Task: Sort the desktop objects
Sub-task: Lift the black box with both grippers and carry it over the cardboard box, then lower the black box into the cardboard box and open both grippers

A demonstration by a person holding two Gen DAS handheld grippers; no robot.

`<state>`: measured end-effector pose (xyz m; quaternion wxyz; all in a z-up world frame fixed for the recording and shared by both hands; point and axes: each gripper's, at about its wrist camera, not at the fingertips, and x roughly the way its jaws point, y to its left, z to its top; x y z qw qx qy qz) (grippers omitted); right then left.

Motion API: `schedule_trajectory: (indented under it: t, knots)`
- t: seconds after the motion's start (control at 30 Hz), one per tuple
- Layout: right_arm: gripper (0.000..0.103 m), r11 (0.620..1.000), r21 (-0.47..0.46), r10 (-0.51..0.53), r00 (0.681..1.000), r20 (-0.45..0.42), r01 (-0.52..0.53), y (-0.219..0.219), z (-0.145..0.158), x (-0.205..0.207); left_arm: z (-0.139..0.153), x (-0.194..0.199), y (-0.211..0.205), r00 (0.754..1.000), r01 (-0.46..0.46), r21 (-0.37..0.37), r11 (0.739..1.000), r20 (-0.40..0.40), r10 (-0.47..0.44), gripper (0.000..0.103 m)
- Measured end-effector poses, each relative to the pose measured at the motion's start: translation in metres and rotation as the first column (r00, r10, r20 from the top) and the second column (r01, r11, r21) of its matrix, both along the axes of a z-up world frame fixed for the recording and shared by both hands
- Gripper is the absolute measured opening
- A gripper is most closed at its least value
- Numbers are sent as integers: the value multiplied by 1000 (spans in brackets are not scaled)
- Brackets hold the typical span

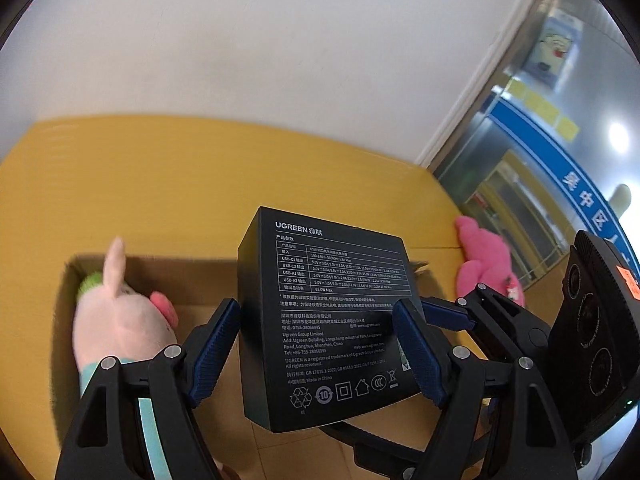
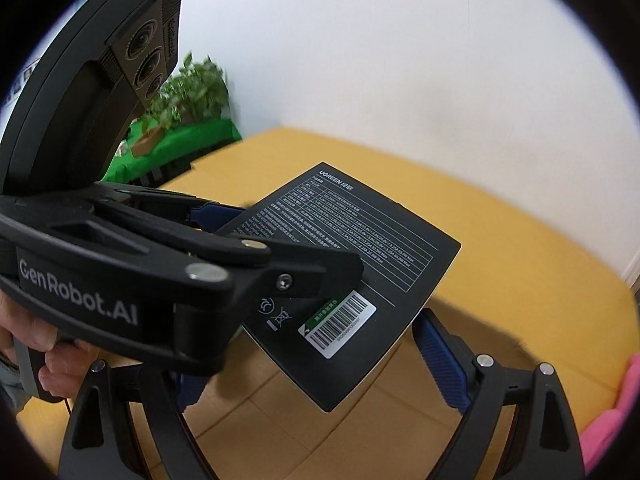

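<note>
A black UGREEN charger box (image 1: 332, 316) is held in the air above an open cardboard box (image 1: 208, 284). My left gripper (image 1: 316, 348) is shut on the black box, one blue pad on each side. In the right wrist view the black box (image 2: 360, 256) sits with the left gripper (image 2: 280, 248) clamped on it. My right gripper (image 2: 320, 364) is open below the box, its blue pads apart and not gripping it. A pale pink plush toy (image 1: 120, 316) lies inside the cardboard box at the left.
A bright pink plush (image 1: 486, 258) lies on the yellow table (image 1: 200, 184) at the right, also showing at the right wrist view's edge (image 2: 616, 412). A white wall is behind. A potted plant on green cloth (image 2: 188, 96) stands far left. A glass door (image 1: 560, 160) is right.
</note>
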<state>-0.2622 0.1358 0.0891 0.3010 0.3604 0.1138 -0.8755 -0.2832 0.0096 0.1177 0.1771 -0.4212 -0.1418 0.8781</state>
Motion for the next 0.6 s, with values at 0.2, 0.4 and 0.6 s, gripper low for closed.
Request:
schedule_trajectory:
  t: [0.2,0.4,0.6]
  knots:
    - [91,1000,20,4,987,161,-8,-4,-55,-32,-57,-24,4,989,-31,-35,999,141,36,81]
    - [91,999,54,-21,968,251,7,-14,-80,-38,-77,-33,27,978,-10,-133,991,207,37,81]
    - [92,994,103,-75,958,276,48,-16,-79,-35,-76,-29,40,973,8,-191,982,229,36,81]
